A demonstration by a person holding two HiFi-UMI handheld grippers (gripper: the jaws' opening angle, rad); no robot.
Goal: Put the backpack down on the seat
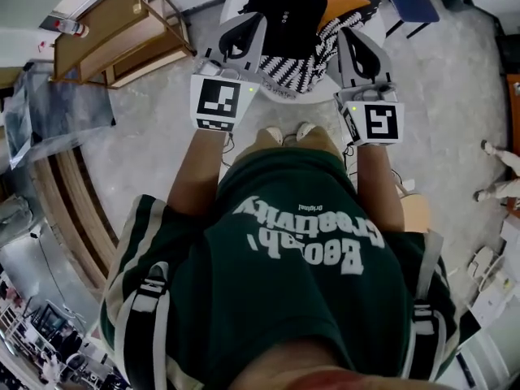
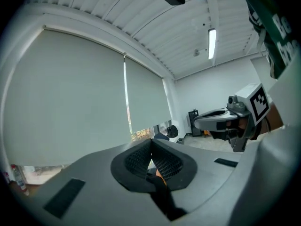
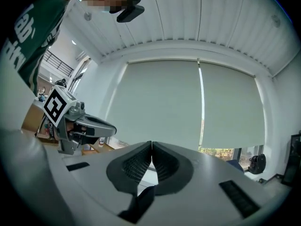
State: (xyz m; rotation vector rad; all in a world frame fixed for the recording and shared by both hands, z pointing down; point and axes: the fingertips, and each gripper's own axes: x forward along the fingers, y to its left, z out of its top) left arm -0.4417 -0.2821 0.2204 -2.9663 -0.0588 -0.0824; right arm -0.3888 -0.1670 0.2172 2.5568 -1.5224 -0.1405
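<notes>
With my left claw [image 2: 151,147] and right claw [image 3: 151,149] closed and empty, I judge the black backpack [image 1: 284,6] on the far seat [image 1: 296,67] soft and floppy, best gripped near its top.

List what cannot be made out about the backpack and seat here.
Seat, head view: mostly covered by the backpack and striped fabric; only a white rim shows.
Backpack straps, head view: lost in black fabric.
Both gripper views: aimed at window blinds; backpack out of frame.
Orange sliver below the shut tongs of the left gripper: too small to identify.
</notes>
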